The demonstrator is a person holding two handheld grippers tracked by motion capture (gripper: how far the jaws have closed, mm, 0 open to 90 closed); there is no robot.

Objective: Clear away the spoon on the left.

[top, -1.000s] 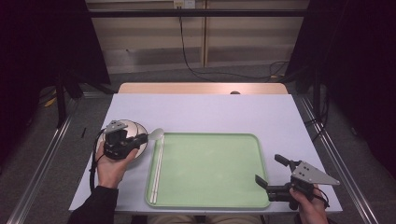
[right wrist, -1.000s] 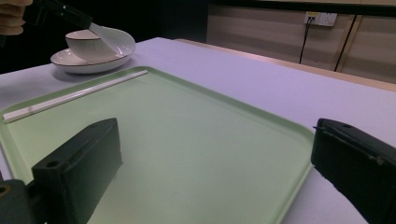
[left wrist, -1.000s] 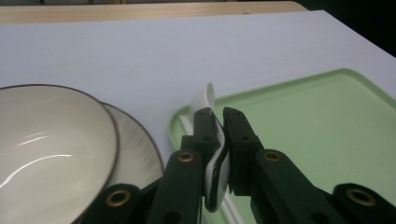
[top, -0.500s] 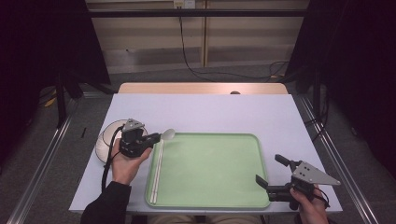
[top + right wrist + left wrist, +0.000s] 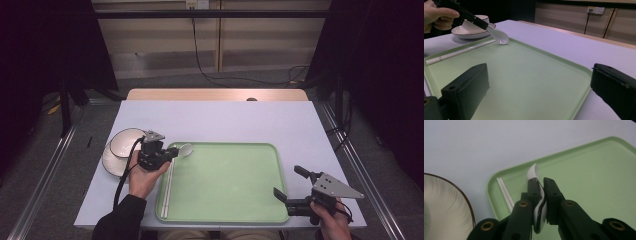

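Indoors, pale table [image 5: 225, 122], green tray [image 5: 230, 185], left fingers [image 5: 541, 192] clamping white spoon [image 5: 533, 171], right fingers [image 5: 290, 182] wide, dark surroundings.

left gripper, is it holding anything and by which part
The left gripper holds a white spoon by its handle, the bowl sticking out past the jaws over the green tray.
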